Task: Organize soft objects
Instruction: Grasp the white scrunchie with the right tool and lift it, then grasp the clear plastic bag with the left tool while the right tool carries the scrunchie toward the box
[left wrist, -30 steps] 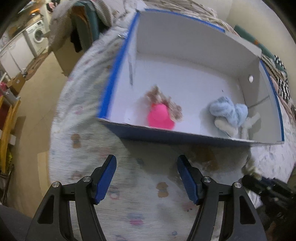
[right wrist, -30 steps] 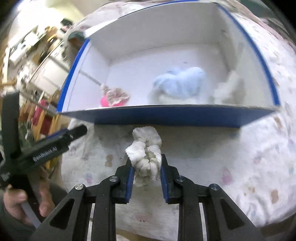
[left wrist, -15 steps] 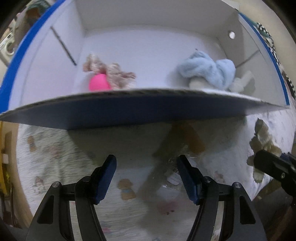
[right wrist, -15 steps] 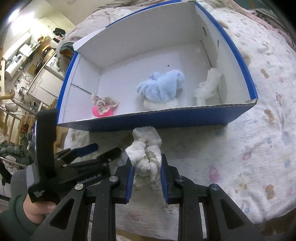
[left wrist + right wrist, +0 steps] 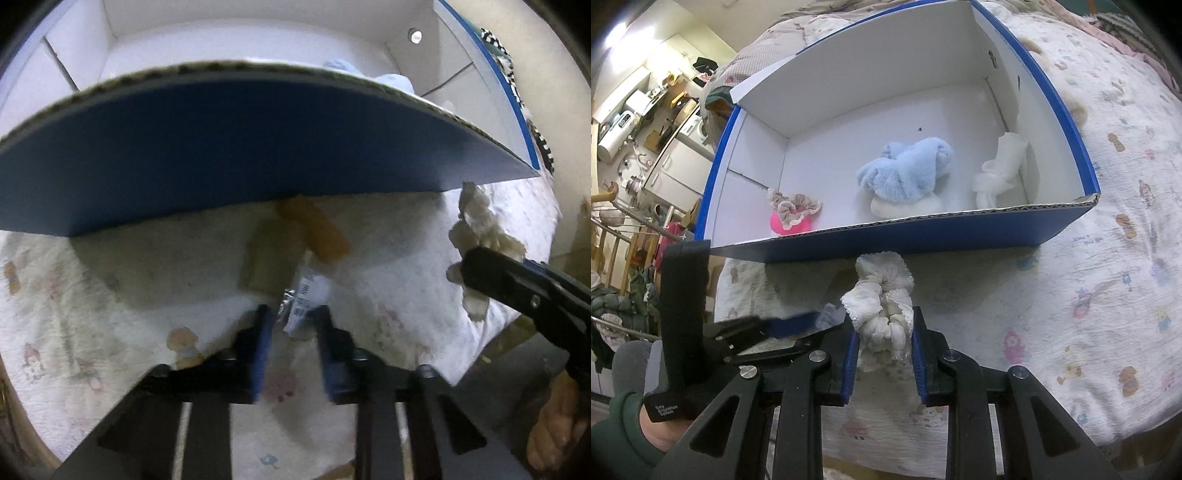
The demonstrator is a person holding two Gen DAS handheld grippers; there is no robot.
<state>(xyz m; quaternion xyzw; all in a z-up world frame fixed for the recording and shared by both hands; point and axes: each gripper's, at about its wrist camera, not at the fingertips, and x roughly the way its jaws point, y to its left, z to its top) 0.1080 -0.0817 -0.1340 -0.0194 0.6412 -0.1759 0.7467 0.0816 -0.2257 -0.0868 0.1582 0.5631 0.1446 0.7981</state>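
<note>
A blue box with a white inside stands on a patterned quilt. In it lie a pink ball with a beige scrunchie, a light blue plush and a white cloth. My right gripper is shut on a white scrunchie just in front of the box; it also shows in the left wrist view. My left gripper is low on the quilt before the box's front wall, jaws closed on a clear plastic packet with a tan object in it.
The quilt covers a rounded bed or table that drops off at the front and left. Kitchen furniture and a washing machine stand far left. The left gripper shows in the right wrist view beside the scrunchie.
My left gripper dropped toward the quilt, moved up to the box's front wall and closed on the plastic packet. My right gripper lifted slightly, still holding the white scrunchie.
</note>
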